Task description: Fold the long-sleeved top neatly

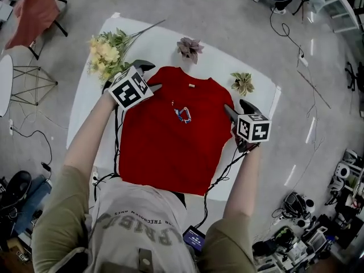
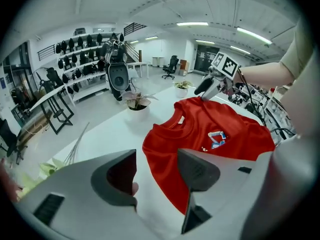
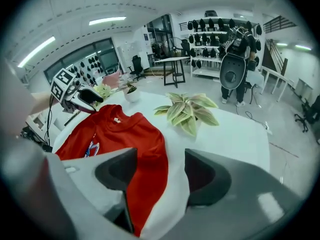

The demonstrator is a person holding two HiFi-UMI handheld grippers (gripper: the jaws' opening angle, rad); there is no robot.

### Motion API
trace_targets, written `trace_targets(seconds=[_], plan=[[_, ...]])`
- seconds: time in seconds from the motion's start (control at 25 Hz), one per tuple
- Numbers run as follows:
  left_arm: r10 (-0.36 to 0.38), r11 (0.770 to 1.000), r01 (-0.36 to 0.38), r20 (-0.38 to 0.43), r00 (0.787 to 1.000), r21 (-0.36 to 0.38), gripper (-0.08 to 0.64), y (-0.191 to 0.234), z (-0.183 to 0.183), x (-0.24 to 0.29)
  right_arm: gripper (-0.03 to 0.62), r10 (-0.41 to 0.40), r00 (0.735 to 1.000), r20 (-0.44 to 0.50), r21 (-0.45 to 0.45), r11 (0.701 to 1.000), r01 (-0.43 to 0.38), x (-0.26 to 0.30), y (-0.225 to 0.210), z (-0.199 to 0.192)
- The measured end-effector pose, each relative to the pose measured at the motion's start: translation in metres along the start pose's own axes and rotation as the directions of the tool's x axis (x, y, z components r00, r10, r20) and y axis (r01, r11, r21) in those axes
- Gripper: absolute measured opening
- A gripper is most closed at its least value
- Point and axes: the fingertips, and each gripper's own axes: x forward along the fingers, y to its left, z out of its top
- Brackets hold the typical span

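A red top (image 1: 170,141) with a small blue and white chest print lies flat on the white table (image 1: 153,41), collar away from me. Its sleeves do not show at the sides. My left gripper (image 1: 149,76) hovers at the top's left shoulder, jaws open. In the left gripper view (image 2: 157,169) bare table shows between the jaws and the top's edge (image 2: 200,129) runs by the right one. My right gripper (image 1: 239,109) is at the right shoulder, open. In the right gripper view (image 3: 160,171) the top's side edge (image 3: 130,134) lies between the jaws, untouched by the pads.
A bunch of yellow flowers (image 1: 108,53) lies at the table's far left. A dark pink plant (image 1: 189,48) stands beyond the collar, and a green leafy plant (image 1: 243,82) just beyond my right gripper. Cables (image 1: 219,181) hang over the near edge.
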Motion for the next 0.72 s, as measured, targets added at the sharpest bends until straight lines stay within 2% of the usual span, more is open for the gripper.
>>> trace_targets(seconds=[0.16,0.36,0.48,0.52,0.6,0.68,0.72], plan=[[-0.01,1.0,0.01,-0.002,1.0,0.018,0.255,0.008,0.002,0.022,0.297,0.041,0.999,-0.001,0.027,0.999,-0.041,0.008,0.002,0.006],[-0.036,0.999,0.036,0.014,0.999,0.002,0.244,0.011,0.001,0.036,0.28,0.077,0.996,-0.046,0.025,0.997,-0.076,0.02,0.004,0.006],[-0.058,0.998,0.057,0.01,0.998,0.032,0.216,0.006,0.001,0.038,0.252,0.08,0.995,-0.053,0.015,0.997,-0.08,0.02,0.005,0.003],[-0.066,0.997,0.066,0.009,0.998,0.042,0.205,0.004,0.001,0.038,0.197,0.083,0.995,-0.053,0.01,0.996,-0.083,0.02,0.006,0.003],[-0.074,0.996,0.074,0.015,0.997,0.042,0.177,0.004,0.001,0.038,0.14,0.094,0.994,-0.049,0.0,0.996,-0.094,0.022,0.009,0.005],[-0.057,0.998,0.056,0.04,0.998,0.036,0.068,0.006,0.003,0.035,0.1,0.089,0.995,-0.036,-0.02,0.996,-0.09,0.021,0.012,0.007],[-0.041,0.999,0.038,0.062,0.997,0.039,0.054,0.006,0.006,0.032,0.077,0.082,0.996,-0.024,-0.031,0.996,-0.083,0.018,0.012,0.008]])
